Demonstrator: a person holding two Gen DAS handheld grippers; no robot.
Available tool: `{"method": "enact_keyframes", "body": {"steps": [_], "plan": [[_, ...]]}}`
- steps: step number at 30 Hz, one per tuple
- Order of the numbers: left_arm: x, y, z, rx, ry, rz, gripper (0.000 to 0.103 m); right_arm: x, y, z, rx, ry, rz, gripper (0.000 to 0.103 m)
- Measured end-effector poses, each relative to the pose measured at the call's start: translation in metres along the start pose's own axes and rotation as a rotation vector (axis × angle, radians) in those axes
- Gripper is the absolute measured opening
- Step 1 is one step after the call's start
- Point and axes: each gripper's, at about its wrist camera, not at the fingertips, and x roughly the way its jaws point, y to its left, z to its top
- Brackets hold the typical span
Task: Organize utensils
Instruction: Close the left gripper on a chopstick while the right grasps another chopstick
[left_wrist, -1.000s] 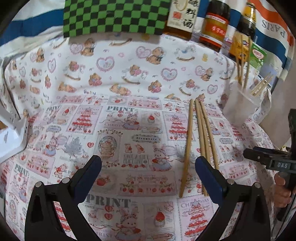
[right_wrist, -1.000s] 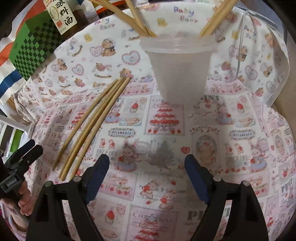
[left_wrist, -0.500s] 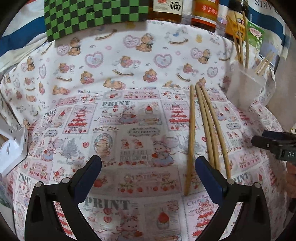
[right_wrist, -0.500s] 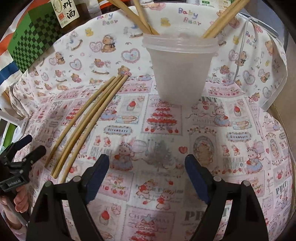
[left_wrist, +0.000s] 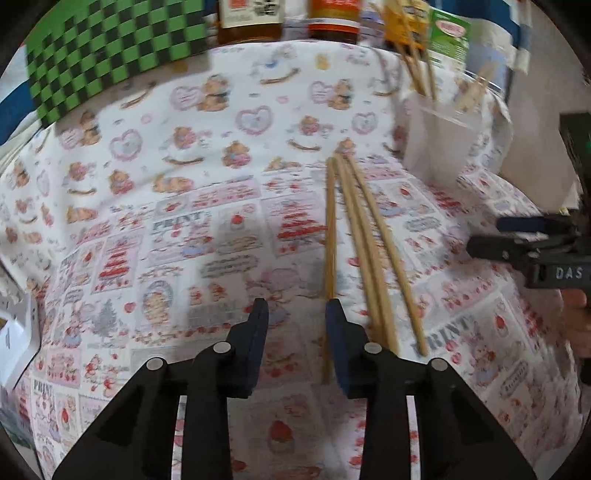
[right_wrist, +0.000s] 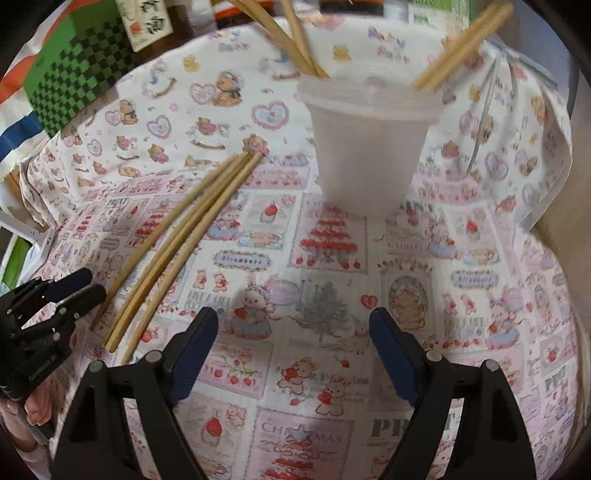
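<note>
Several wooden chopsticks (left_wrist: 369, 251) lie side by side on the printed cloth, seen also as chopsticks (right_wrist: 177, 251) in the right wrist view. My left gripper (left_wrist: 296, 310) hangs low over their near ends with its jaws closing. The leftmost chopstick (left_wrist: 328, 229) lies between the jaws, right against the right finger, with a gap to the left finger. A translucent plastic cup (right_wrist: 369, 147) with several chopsticks standing in it is behind them, cup (left_wrist: 439, 144) at the far right. My right gripper (right_wrist: 295, 332) stands open in front of the cup, nothing between its fingers.
Sauce bottles (left_wrist: 251, 18) and a green-and-black checkered box (left_wrist: 110, 48) line the back. A white object (left_wrist: 14, 332) sits at the left edge. The cloth-covered table (right_wrist: 546, 184) drops off just right of the cup. A hand holds the left gripper (right_wrist: 90, 283) at the lower left.
My left gripper's jaws have narrowed a lot and it has shifted right and down, so the leftmost chopstick now lies between them. The right gripper has hardly moved.
</note>
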Motion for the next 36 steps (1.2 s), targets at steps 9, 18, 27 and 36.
{"method": "enact_keyframes", "body": {"steps": [9,18,27,36], "plan": [[0.003,-0.002,0.0,-0.004,0.026,-0.047,0.005,-0.015,0.03,-0.007,-0.119,-0.07,0.152,0.083],[-0.059,0.012,0.005,-0.112,-0.245,-0.053,0.004,-0.008,0.069,-0.013,-0.228,-0.066,0.147,0.079],[-0.101,0.024,0.008,-0.165,-0.454,0.017,0.004,0.005,0.087,-0.017,-0.295,-0.02,0.141,0.073],[-0.117,0.026,0.0,-0.179,-0.569,0.116,0.004,0.01,0.075,-0.018,-0.252,-0.015,0.076,0.011]]}}
